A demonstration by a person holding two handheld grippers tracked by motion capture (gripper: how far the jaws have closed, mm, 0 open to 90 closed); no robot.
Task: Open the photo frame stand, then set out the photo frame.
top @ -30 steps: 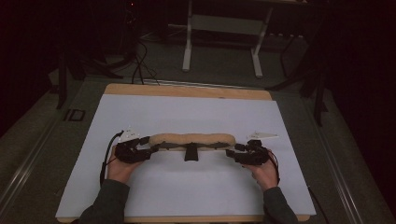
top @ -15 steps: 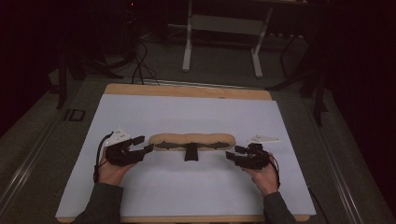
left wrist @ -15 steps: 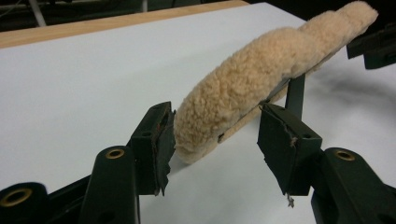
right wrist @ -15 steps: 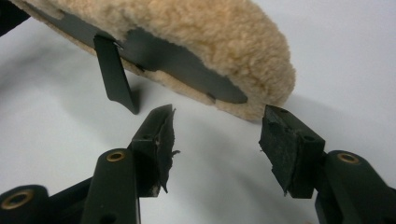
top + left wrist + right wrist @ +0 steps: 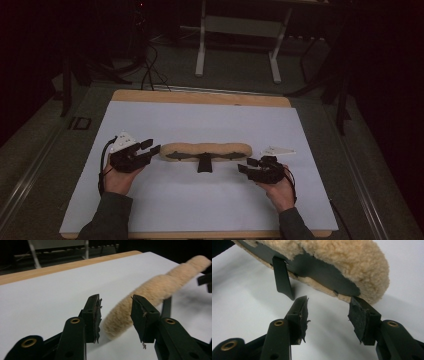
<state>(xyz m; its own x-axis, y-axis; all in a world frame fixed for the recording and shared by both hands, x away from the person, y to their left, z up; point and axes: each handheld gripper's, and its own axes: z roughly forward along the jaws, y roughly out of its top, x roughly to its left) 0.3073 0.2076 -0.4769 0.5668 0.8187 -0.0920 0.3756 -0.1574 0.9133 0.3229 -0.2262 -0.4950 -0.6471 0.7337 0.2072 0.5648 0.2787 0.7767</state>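
On a white sheet over a wooden table in a dim room, both grippers gape, closing, apparently without gripping the fleecy pad.

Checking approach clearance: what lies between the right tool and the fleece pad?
Nothing but bare white sheet between the right tool and the fleece pad, per the right gripper view.

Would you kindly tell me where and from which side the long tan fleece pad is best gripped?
Grip the long tan fleece pad at its rounded ends, each gripper coming in level from its own side. The ends are narrow and soft enough for the jaws; the black strap occupies the middle.
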